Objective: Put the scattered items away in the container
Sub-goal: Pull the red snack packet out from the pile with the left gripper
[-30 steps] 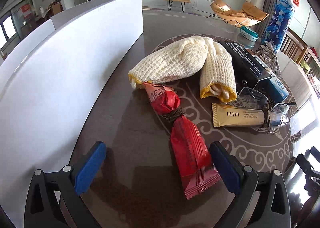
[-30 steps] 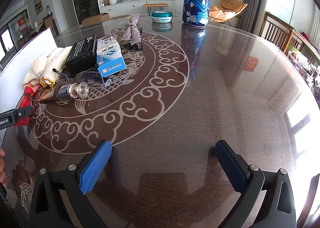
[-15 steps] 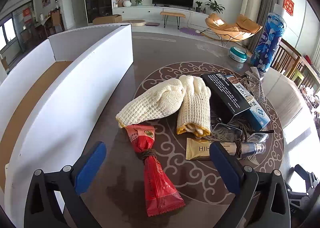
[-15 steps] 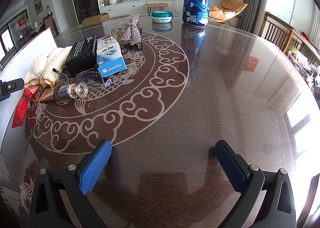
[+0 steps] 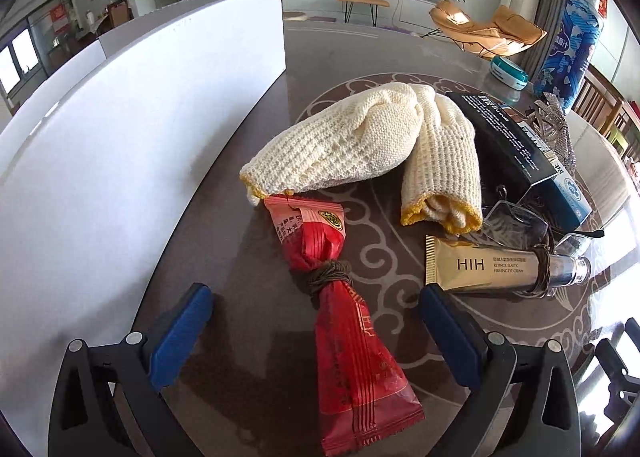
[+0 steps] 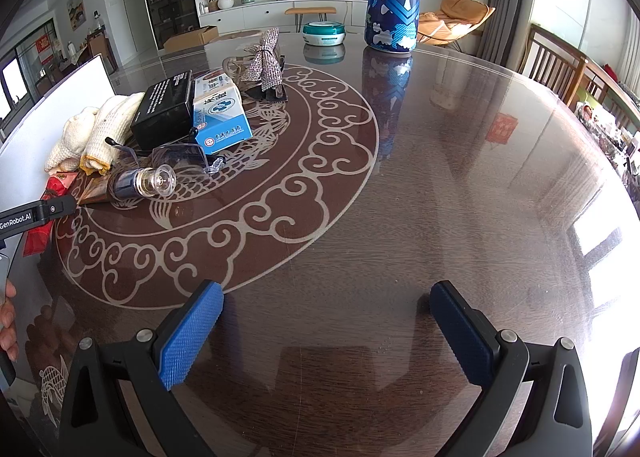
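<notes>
Red snack packet (image 5: pixel 344 337): lay lengthwise in the gap of left claw (image 5: pixel 314 297), which was spread wide with a pad on either side of the packet's string-tied waist, neither touching it. By judgement, called for a square descent to the surface (image 5: pixel 240 257), a close across the knotted middle where the wrapper looked narrowest, then a clean lift before swinging left over the white wall of the container (image 5: pixel 140 137), just beside the claw. Just ahead lay knitted gloves (image 5: pixel 340 149), one cuff seemingly touching the packet's far end. Ahead-right lay a gold cream tube (image 5: pixel 480 267), near but apart. Right claw (image 6: pixel 326 297) was likewise wide and empty, well apart from the pile.
</notes>
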{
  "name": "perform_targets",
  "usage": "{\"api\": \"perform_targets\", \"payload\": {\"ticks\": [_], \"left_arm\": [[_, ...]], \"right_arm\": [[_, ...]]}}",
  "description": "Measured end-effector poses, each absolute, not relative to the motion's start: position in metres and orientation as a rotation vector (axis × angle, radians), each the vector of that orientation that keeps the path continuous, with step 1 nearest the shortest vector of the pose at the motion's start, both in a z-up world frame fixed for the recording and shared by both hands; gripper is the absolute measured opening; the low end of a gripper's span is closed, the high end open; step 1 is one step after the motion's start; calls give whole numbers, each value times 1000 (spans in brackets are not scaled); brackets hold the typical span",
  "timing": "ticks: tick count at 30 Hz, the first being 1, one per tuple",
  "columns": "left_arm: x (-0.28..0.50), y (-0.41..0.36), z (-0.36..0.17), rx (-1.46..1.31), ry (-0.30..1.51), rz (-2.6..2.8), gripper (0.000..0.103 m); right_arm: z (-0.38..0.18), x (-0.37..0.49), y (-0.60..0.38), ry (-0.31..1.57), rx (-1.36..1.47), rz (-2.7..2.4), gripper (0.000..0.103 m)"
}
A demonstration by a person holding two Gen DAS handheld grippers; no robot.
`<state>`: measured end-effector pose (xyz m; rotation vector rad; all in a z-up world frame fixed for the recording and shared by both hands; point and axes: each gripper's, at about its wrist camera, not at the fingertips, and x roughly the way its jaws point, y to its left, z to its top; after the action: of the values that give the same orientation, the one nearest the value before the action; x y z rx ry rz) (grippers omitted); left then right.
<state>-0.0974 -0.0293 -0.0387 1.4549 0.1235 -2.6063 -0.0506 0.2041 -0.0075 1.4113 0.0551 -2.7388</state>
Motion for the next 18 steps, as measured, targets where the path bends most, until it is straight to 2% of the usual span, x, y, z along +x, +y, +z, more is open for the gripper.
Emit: {"api": "perform_targets", "payload": {"ticks": [18], "left_arm": [[-107, -37, -37, 1499, 97, -2651, 103]], "right_arm": [[-8, -51, 204, 55, 1411, -2739, 103]]}}
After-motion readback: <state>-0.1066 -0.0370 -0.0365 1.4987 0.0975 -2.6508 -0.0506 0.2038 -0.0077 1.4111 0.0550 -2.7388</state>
